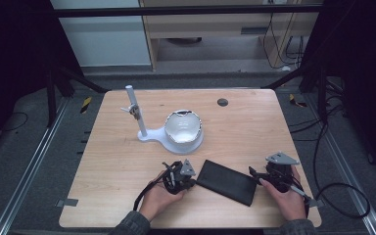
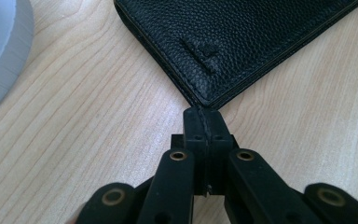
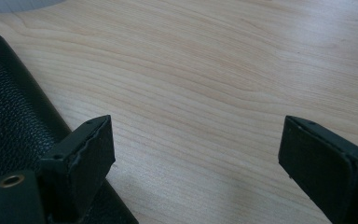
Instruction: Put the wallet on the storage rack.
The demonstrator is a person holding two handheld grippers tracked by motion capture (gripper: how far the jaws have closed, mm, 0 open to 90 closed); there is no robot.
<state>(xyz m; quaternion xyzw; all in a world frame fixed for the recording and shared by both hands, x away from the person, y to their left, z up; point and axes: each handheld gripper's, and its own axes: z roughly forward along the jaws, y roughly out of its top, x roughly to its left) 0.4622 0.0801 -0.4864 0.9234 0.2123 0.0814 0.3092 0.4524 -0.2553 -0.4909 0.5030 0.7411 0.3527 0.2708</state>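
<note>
A black leather wallet (image 1: pixel 226 181) lies flat on the wooden table (image 1: pixel 117 161) near its front edge, between my two grippers. My left gripper (image 1: pixel 193 180) is at the wallet's left end. In the left gripper view its jaws (image 2: pixel 204 119) are shut together, tips right at a corner of the wallet (image 2: pixel 242 42); I cannot tell whether they pinch it. My right gripper (image 1: pixel 254 174) is at the wallet's right end. In the right gripper view it (image 3: pixel 196 154) stands open over bare wood, its left finger (image 3: pixel 86 158) above the edge of the wallet (image 3: pixel 9 116).
Behind the wallet stands a white bowl (image 1: pixel 183 126) on a white base with an upright post (image 1: pixel 136 112) and a clip on it. The base's rim (image 2: pixel 0 51) is in the left gripper view. A dark round hole (image 1: pixel 222 102) marks the far tabletop.
</note>
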